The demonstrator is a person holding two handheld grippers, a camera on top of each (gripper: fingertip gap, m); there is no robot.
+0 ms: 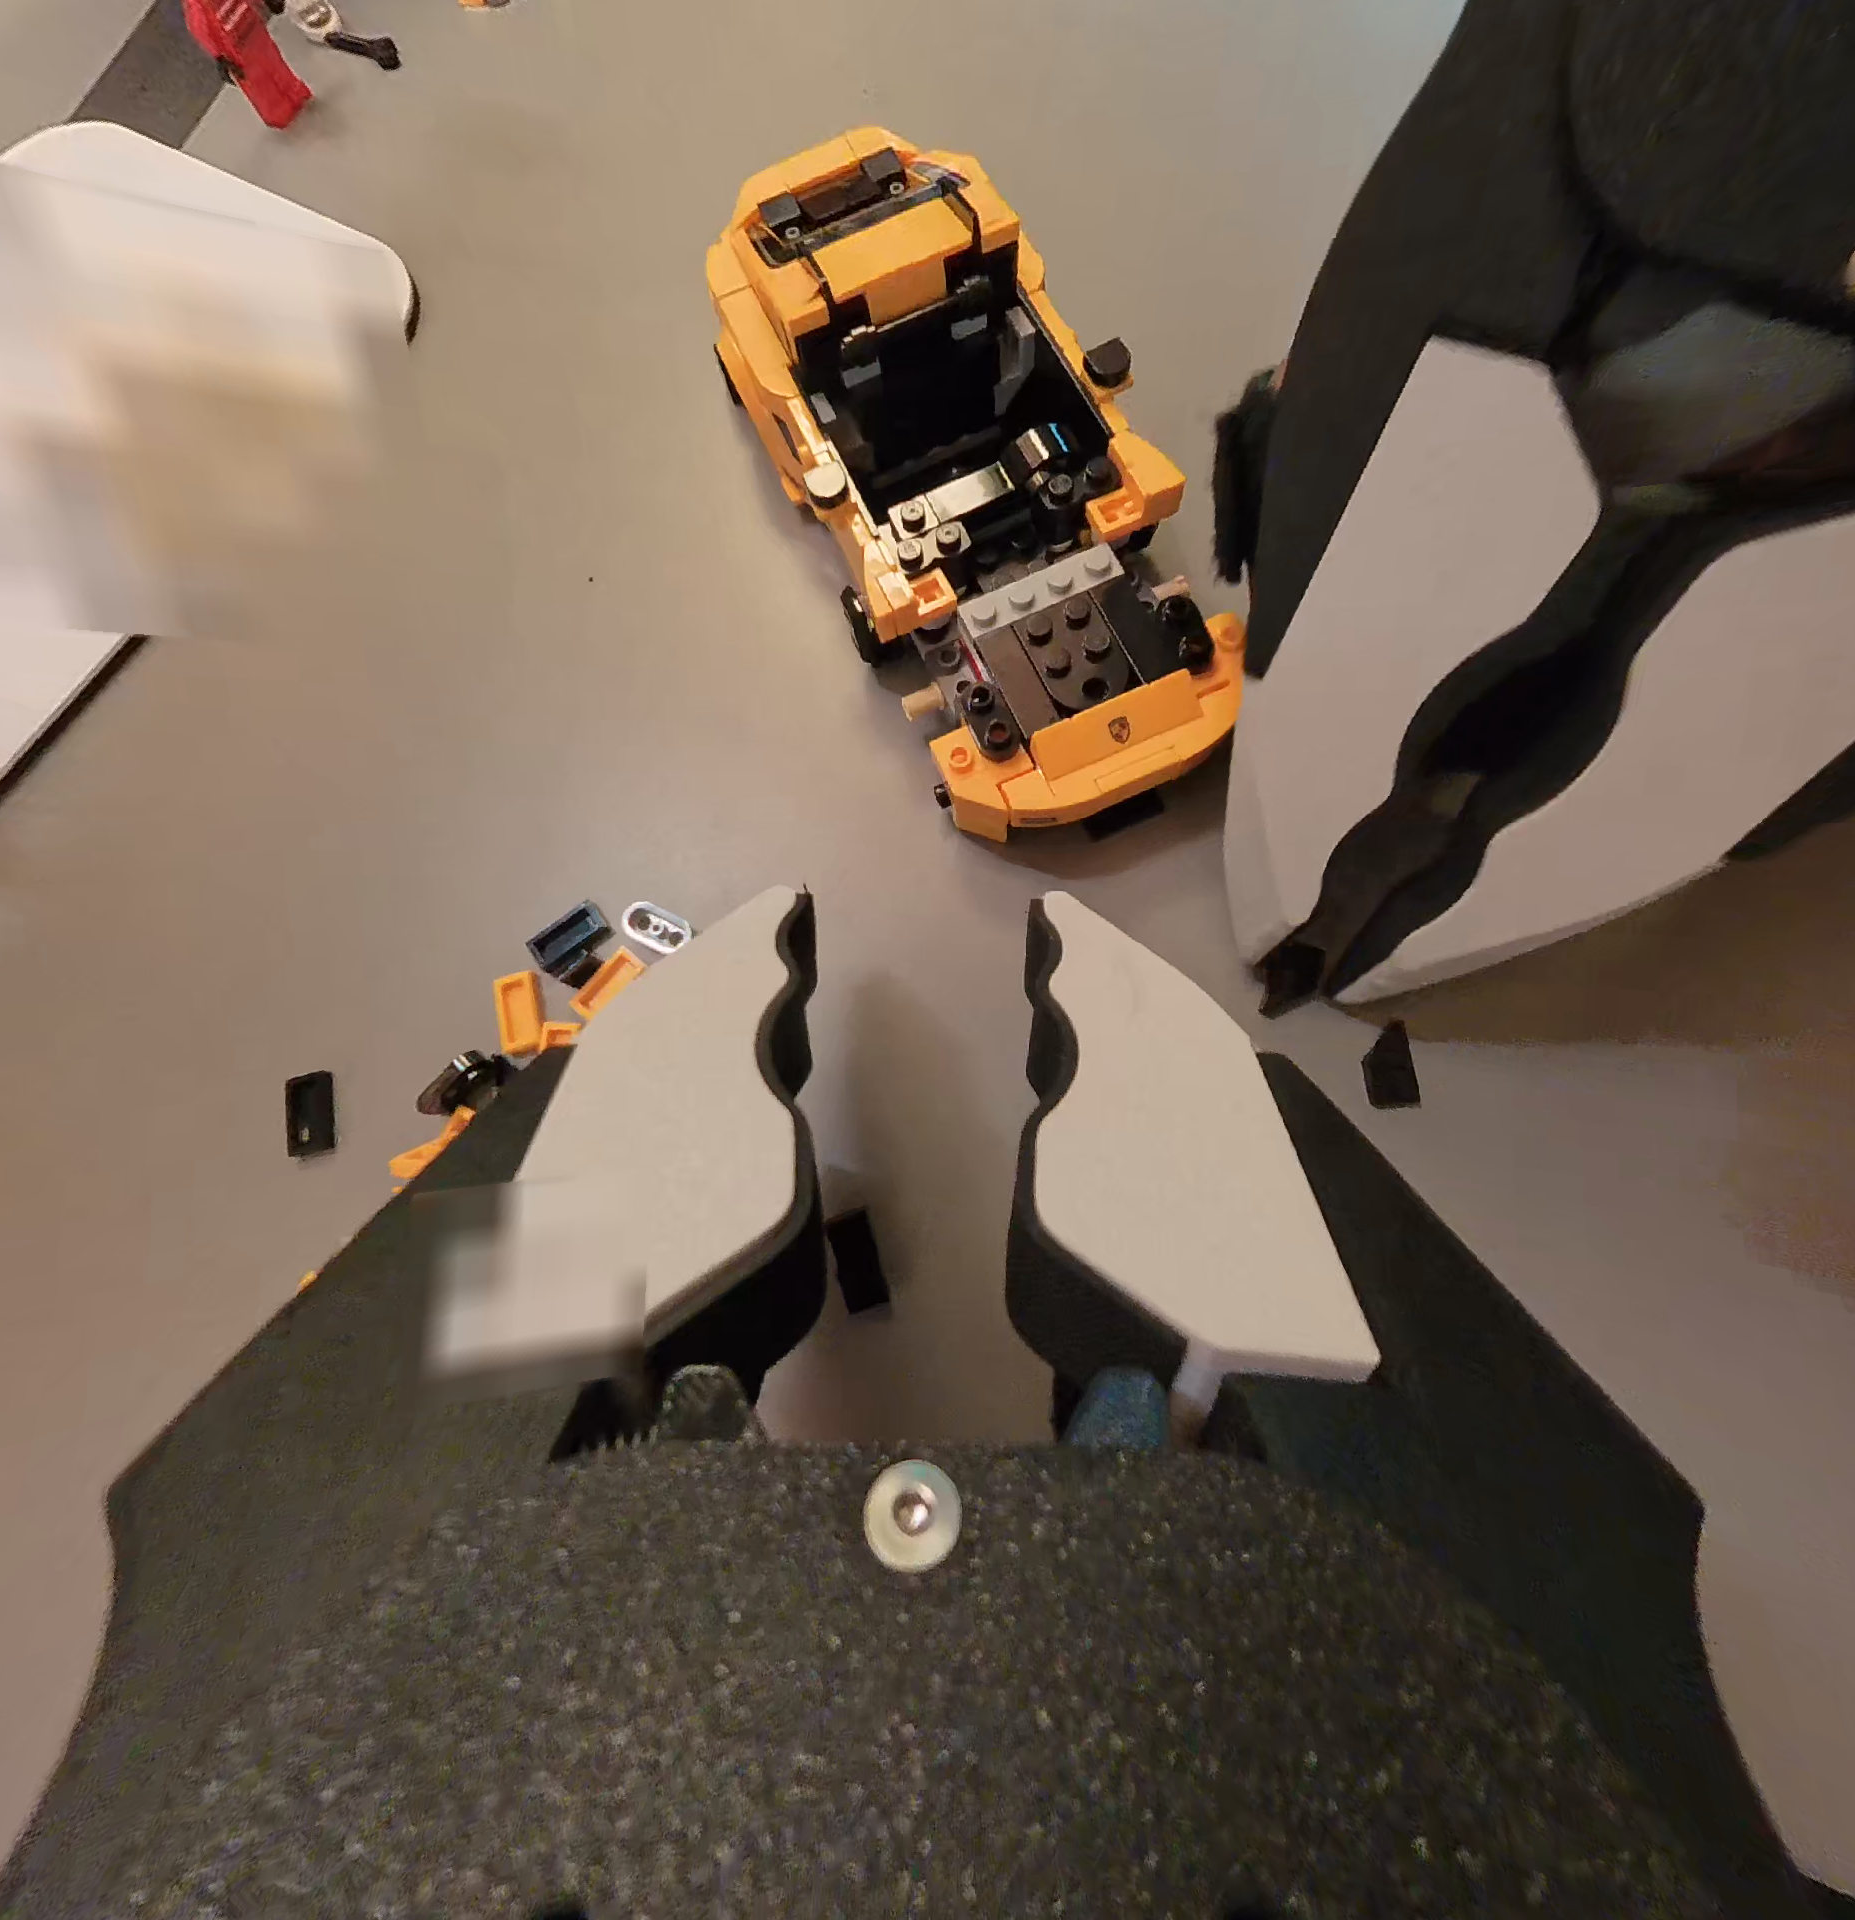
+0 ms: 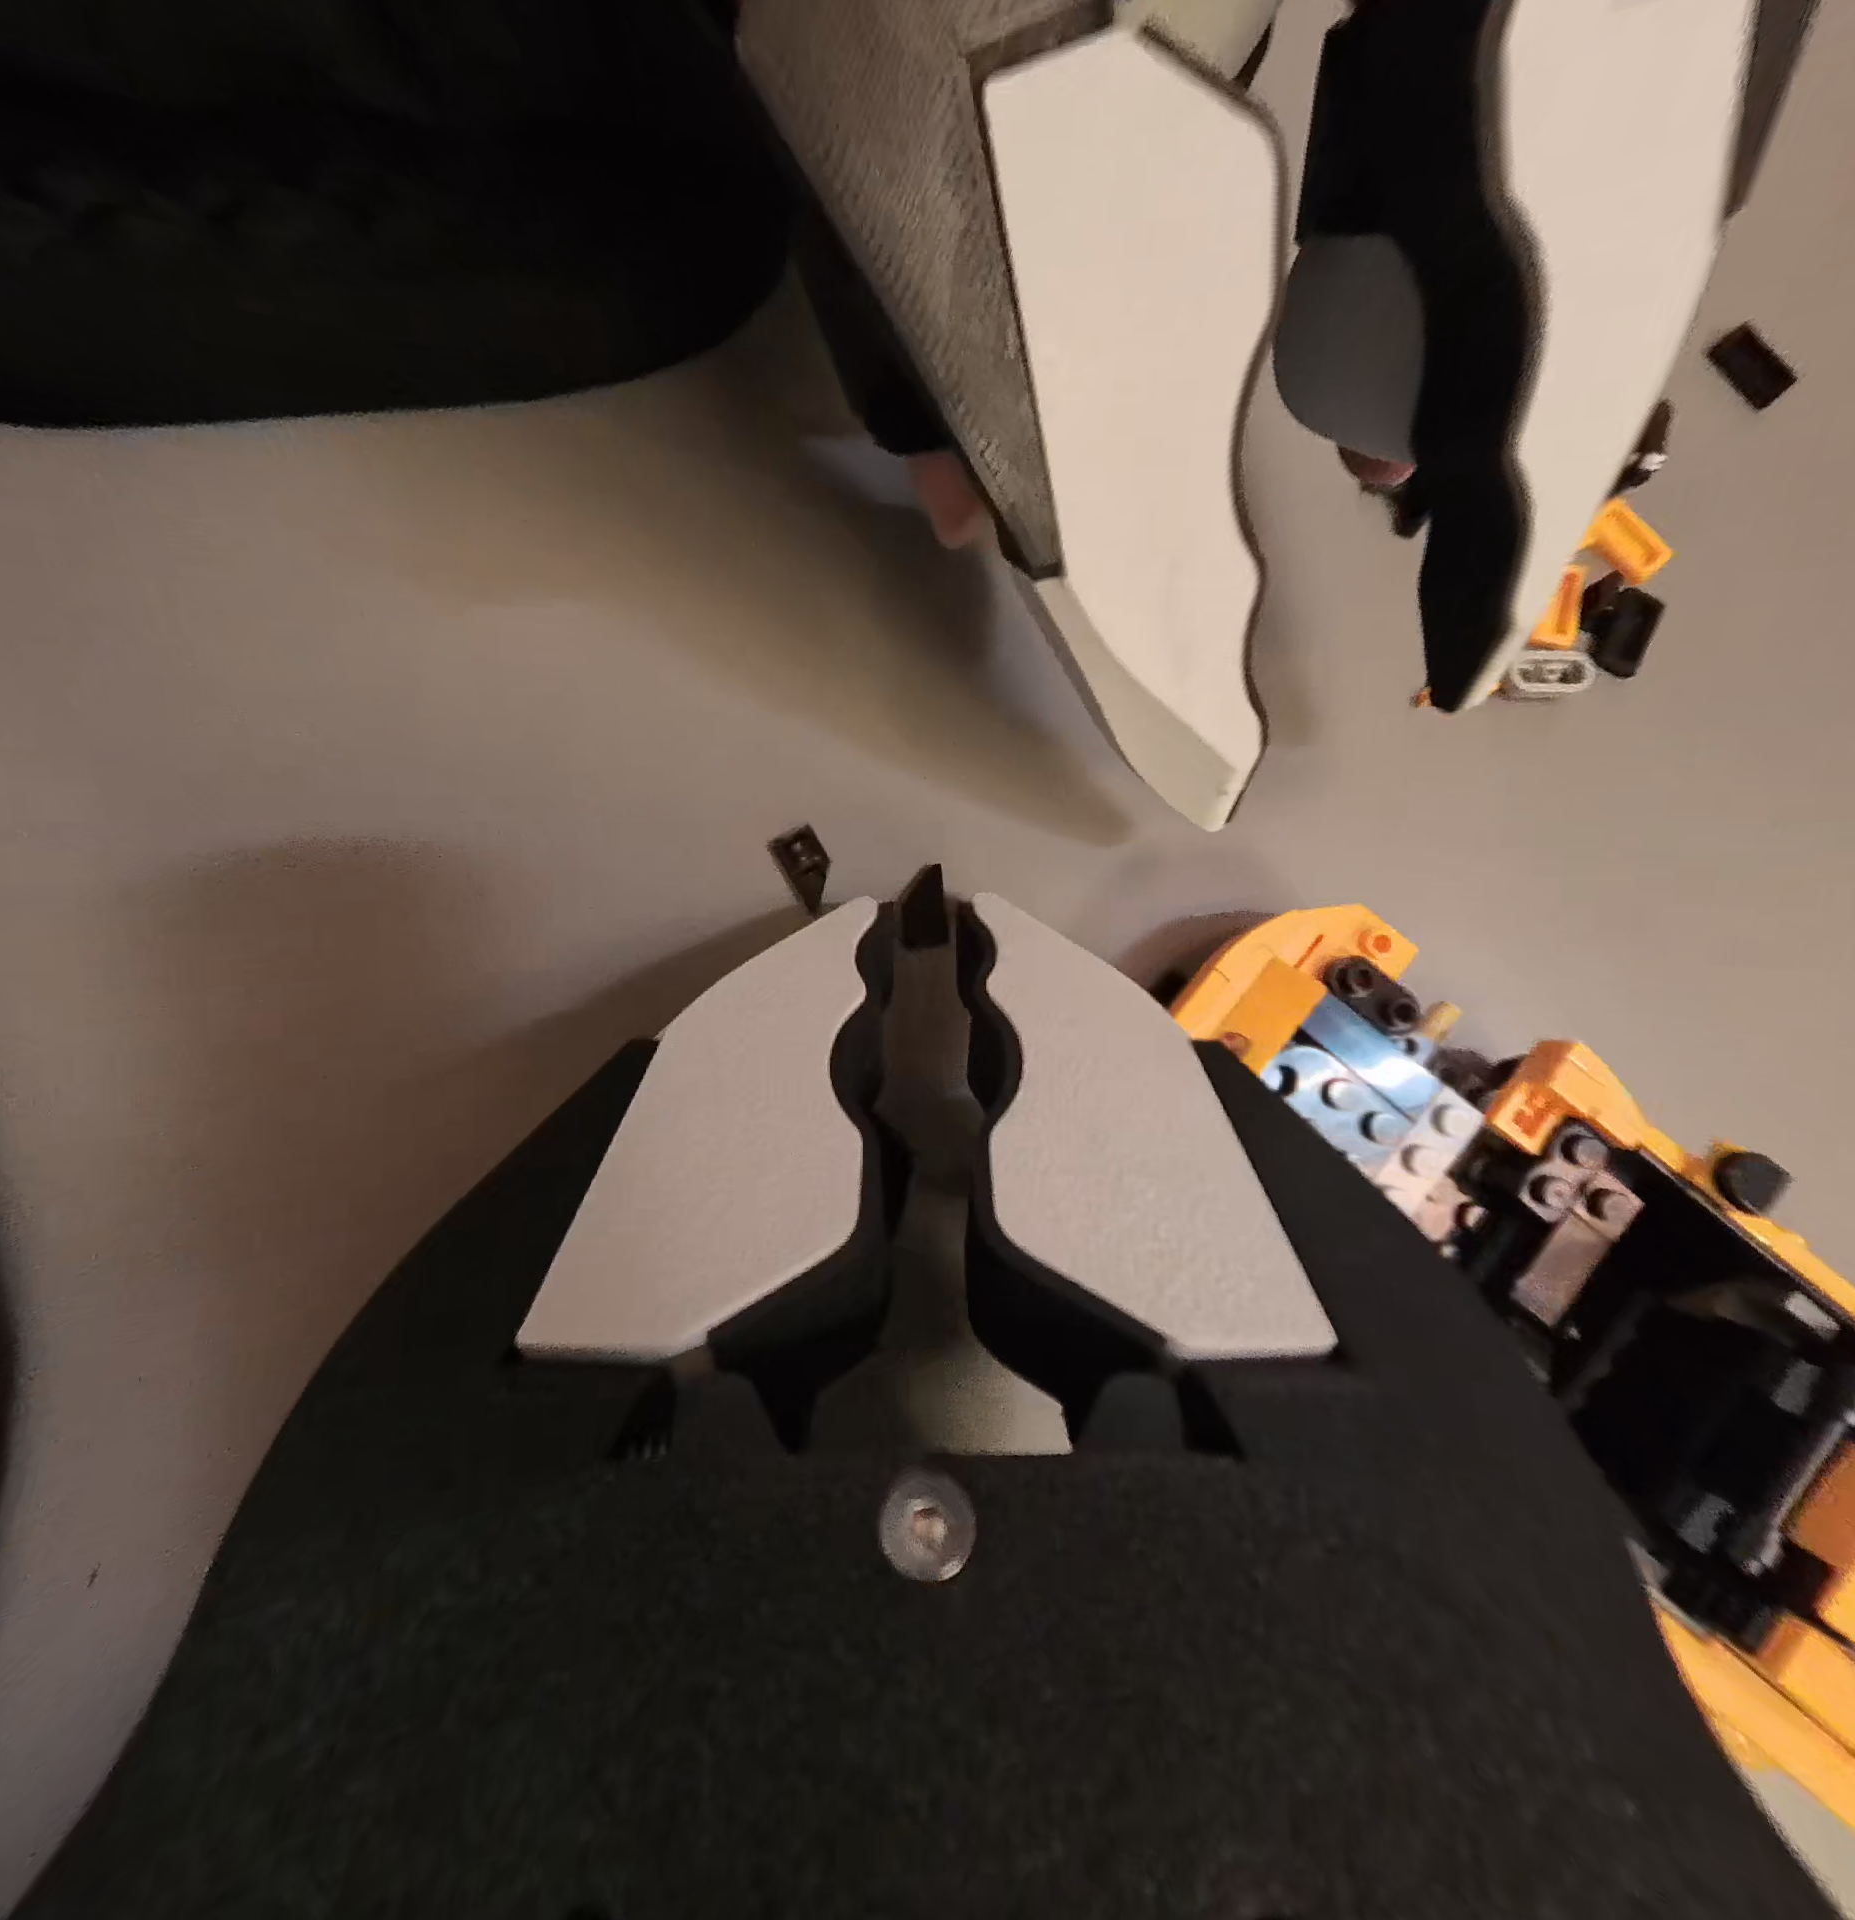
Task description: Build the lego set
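A partly built orange lego car (image 1: 954, 499) stands on the grey table, its cabin and front open. It also shows at the right of the right wrist view (image 2: 1525, 1195). My left gripper (image 1: 923, 914) is open and empty, hovering short of the car's nose. It shows from the other side in the right wrist view (image 2: 1338, 748). My right gripper (image 2: 923, 912) is shut on a small black piece (image 2: 921, 925) that sticks out at the fingertips. It hangs right of the car's nose in the left wrist view (image 1: 1302, 971).
Loose orange, black and grey pieces (image 1: 580, 977) lie left of my left gripper. Single black pieces lie at the left (image 1: 310, 1112), under the left gripper (image 1: 858, 1257) and near the right gripper (image 1: 1388, 1065). A white booklet (image 1: 123, 364) and a red object (image 1: 258, 62) lie far left.
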